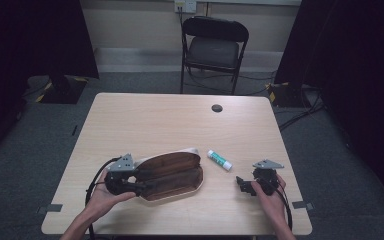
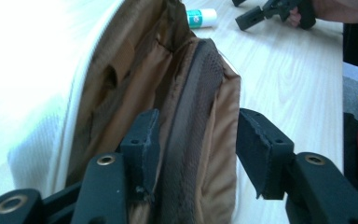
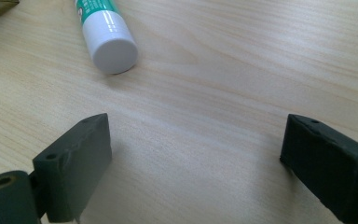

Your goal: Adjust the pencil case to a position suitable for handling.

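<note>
Straddling open pouch [image 2: 186, 140] wall, left gripper [image 2: 193, 149] hides pouch end; contents unclear.

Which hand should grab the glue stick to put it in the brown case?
Probably the right. The right gripper sits open beside the glue stick, which lies just ahead of its jaws. The left gripper is busy at the pencil case, its jaws around the case's open edge.

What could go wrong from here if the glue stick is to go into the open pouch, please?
1. The left gripper straddles one flap of the pouch with its jaws open, so the soft mouth could sag or shift.
2. The glue stick lies on its round side, beyond the open right gripper; a nudge may roll it across the table.
</note>
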Available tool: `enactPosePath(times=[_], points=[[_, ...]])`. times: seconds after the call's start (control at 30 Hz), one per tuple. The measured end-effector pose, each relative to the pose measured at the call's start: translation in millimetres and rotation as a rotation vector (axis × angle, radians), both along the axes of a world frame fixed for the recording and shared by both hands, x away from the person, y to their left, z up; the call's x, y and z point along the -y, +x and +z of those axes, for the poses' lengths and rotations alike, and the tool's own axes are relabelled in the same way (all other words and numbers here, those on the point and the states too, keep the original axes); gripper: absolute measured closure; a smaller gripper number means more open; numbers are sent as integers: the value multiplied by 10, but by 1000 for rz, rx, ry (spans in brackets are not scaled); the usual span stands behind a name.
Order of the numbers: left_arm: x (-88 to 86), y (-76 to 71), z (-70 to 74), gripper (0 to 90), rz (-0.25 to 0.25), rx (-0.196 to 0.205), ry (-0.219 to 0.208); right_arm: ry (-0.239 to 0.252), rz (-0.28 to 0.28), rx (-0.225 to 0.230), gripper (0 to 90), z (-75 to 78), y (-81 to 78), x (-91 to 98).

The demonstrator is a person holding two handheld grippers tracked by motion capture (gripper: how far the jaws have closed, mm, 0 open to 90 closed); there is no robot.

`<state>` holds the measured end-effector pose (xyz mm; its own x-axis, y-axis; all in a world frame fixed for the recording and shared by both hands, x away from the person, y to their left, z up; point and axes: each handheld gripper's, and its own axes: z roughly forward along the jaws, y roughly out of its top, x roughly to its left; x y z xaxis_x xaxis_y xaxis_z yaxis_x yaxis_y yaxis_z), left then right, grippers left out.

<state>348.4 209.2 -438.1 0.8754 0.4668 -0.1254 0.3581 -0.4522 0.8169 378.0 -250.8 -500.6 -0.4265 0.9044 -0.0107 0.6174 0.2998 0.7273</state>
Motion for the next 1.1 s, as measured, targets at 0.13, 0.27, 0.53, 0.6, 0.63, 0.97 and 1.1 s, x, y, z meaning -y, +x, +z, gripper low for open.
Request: enactPosePath(times=[0.13,0.27,0.53,0.6,0.63,0.97,1.1], points=[[-99,-76,-14,450,10,-13,19,-1,1,1,75,-1,1,1],[-249,-136,-65,440,41,-24,19,2,2,-1,73,0,2,0],[-522,-140,-125,423,105,-48,32,-1,1,0,73,-1,2,-1],[-584,-118,-151,413,126,-52,43,-1,1,1,73,-1,2,0],[-613,-102,-174,411,145,-53,41,-1,1,0,73,0,1,-1],[-869,138,-431,316,290,-65,134,2,58,-1,215,46,-4,-86],[-945,150,-523,274,319,-91,147,28,70,5,248,132,51,-126]])
